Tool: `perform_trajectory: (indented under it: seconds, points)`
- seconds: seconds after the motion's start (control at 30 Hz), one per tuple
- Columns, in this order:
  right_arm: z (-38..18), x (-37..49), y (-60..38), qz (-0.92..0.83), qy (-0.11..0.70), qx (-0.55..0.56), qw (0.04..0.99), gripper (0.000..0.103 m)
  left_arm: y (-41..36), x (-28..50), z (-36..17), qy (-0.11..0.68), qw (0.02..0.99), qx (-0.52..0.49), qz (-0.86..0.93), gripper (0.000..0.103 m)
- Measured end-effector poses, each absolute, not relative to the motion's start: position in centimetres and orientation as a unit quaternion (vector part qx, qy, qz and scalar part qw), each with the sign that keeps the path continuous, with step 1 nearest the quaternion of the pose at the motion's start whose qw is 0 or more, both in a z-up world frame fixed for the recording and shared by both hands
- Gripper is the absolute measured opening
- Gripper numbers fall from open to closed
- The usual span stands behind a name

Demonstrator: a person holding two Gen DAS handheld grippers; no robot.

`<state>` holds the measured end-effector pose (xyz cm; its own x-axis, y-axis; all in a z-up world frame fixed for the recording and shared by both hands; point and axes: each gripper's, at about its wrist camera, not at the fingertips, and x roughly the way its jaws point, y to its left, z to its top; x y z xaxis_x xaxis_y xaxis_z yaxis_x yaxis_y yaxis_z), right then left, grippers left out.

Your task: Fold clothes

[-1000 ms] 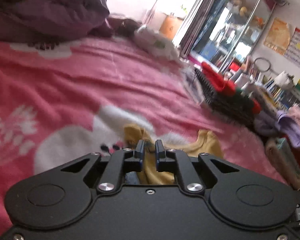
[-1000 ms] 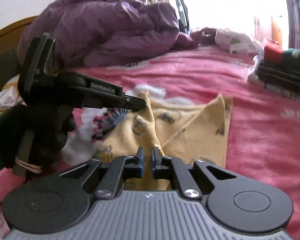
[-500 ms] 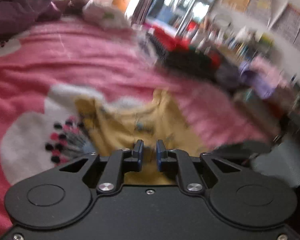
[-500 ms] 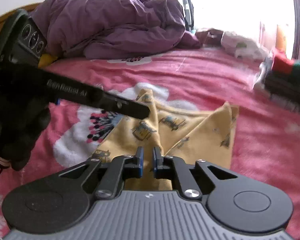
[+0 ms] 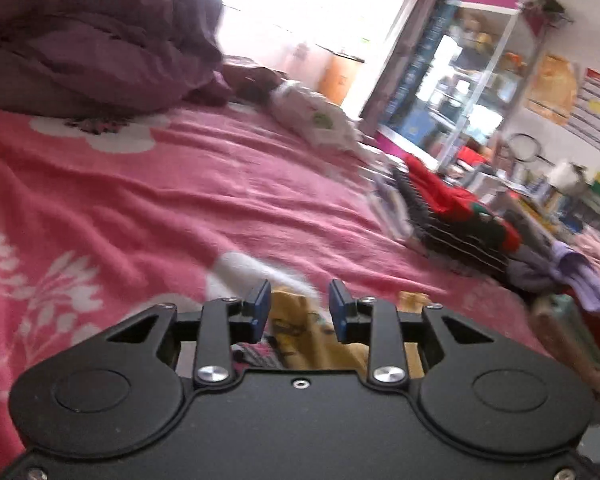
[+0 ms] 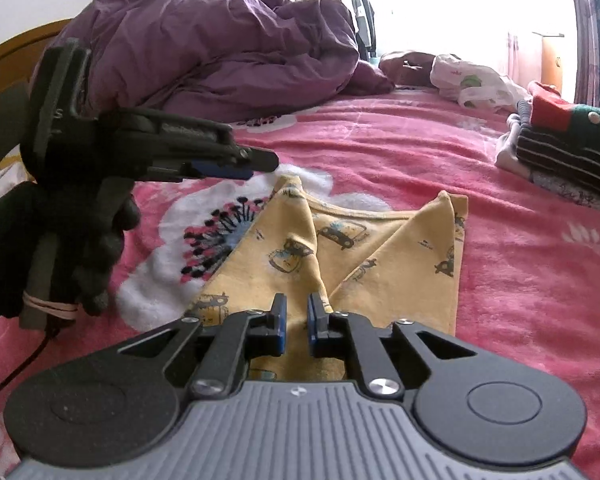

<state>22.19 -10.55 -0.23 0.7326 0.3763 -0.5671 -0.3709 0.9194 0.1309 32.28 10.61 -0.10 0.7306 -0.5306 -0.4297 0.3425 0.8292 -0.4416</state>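
A yellow garment (image 6: 400,256) printed with little cars lies partly folded on the pink blanket (image 6: 380,140). My right gripper (image 6: 297,320) is at its near edge, pads pinched on a raised fold of the cloth. My left gripper (image 6: 256,164), held by a black-gloved hand (image 6: 80,248), hovers just left of and above the garment's far left corner without touching it. In the left wrist view the left gripper (image 5: 298,304) has its jaws opening. Nothing is between the pads, and the yellow garment (image 5: 296,320) shows below them.
A purple duvet (image 6: 204,48) is heaped at the head of the bed. A stack of folded clothes (image 6: 560,152) sits at the right edge, with a white plastic bag (image 6: 472,80) behind it. A glass cabinet (image 5: 472,72) and cluttered shelves stand beyond the bed.
My left gripper's jaws have spread apart, and it has come off the garment's far corner, which now lies on the blanket. The right gripper has stayed in place on the fold.
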Motion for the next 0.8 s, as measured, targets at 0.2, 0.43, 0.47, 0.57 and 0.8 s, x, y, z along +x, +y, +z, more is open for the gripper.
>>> perform_trajectory:
  seconds: [0.2,0.43,0.47,0.57,0.8]
  points:
    - [0.2,24.9,-8.8,0.208,0.295,-0.011,0.932,0.013,8.8,33.3,-2.0,0.328,0.88,-0.191,-0.284,0.03]
    - [-1.1,27.4,-10.4,0.191,0.337,0.052,0.92,0.013,9.7,33.8,-2.6,0.33,0.885,-0.223,-0.239,0.033]
    - [-1.0,26.9,-10.4,0.188,0.332,0.041,0.924,0.013,9.8,33.8,-2.5,0.325,0.886,-0.229,-0.238,0.033]
    - [-0.2,25.1,-10.7,0.188,0.301,0.036,0.934,0.014,10.1,33.5,-2.0,0.31,0.883,-0.244,-0.255,0.033]
    - [-0.5,24.4,-9.4,0.203,0.309,-0.005,0.929,0.019,8.8,34.0,-2.9,0.338,0.879,-0.232,-0.243,0.055]
